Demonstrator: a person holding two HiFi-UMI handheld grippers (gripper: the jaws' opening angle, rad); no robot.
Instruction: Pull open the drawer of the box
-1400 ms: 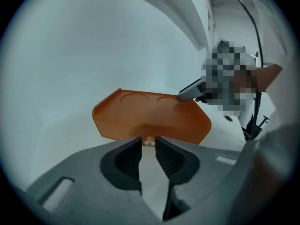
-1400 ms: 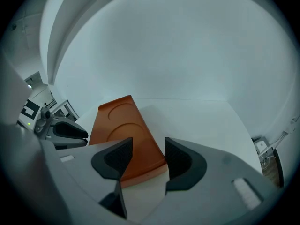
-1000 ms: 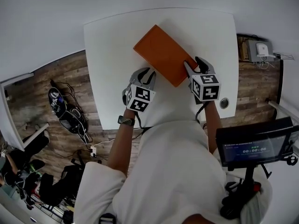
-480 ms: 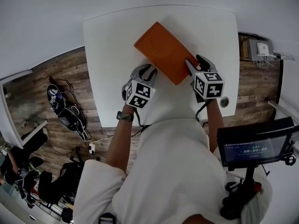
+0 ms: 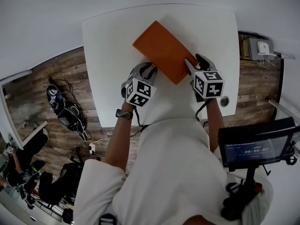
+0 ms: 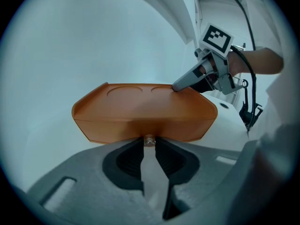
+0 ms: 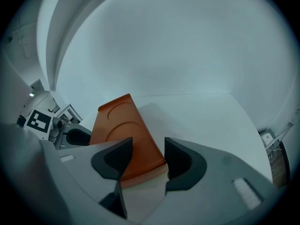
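The white worktop (image 5: 110, 55) spreads ahead of both grippers. A round cable hole (image 5: 225, 102) is set in it just right of the right gripper (image 5: 193, 63). Behind that gripper, further right, stands a dark screen (image 5: 255, 146). Well left of the left gripper (image 5: 149, 70), tangled cables (image 5: 65, 109) lie on the wood floor (image 5: 40, 104).
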